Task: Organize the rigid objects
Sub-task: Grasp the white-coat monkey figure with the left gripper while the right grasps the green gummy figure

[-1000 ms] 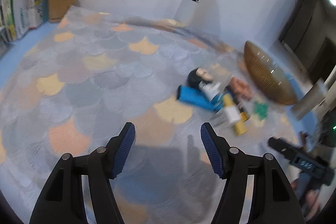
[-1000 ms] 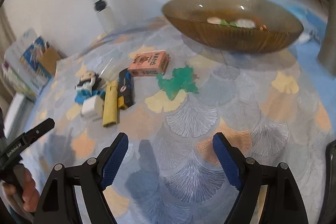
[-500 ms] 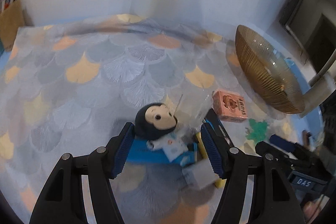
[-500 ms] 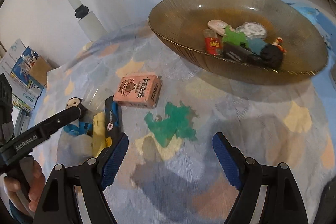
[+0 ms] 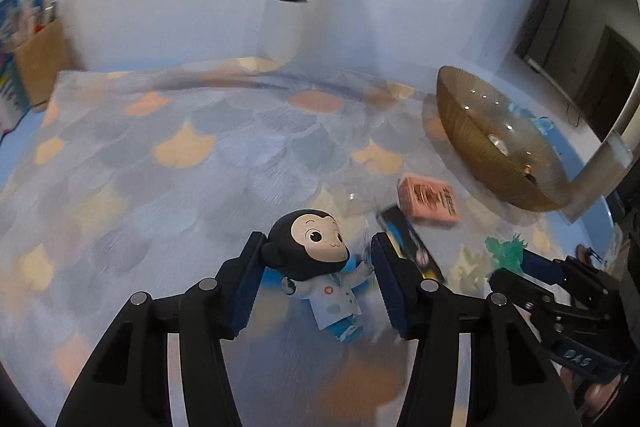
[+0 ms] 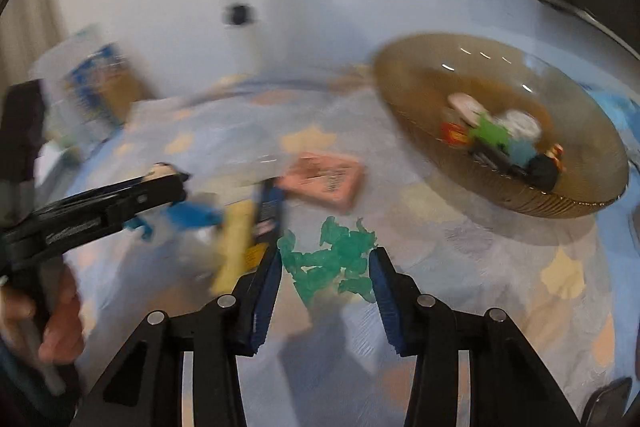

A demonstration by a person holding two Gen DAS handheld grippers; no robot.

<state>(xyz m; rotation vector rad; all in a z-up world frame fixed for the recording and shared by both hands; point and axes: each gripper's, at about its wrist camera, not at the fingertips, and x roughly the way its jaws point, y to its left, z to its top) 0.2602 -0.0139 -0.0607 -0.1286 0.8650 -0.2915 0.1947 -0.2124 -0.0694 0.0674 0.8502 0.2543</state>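
Note:
A black-haired doll [image 5: 316, 259] in a white coat lies on the patterned cloth between the open fingers of my left gripper [image 5: 318, 247]; its head is level with the fingertips. My right gripper [image 6: 325, 259] is open and straddles a green toy [image 6: 332, 259], which also shows in the left wrist view [image 5: 505, 251]. A pink box [image 6: 326, 179], a black-and-blue bar [image 6: 269, 213] and a yellow bar [image 6: 236, 243] lie close by. A brown glass bowl [image 6: 404, 95] at the right holds several small toys.
The cloth [image 5: 160, 167] covers the table up to a white wall with a white post [image 5: 288, 15]. A cardboard box of books [image 5: 40, 63] stands at the far left. A dark screen [image 5: 592, 67] is at the right.
Both grippers moved forward and down. The left one now has the doll between its fingers; the right one now straddles the green toy. The right view is motion-blurred.

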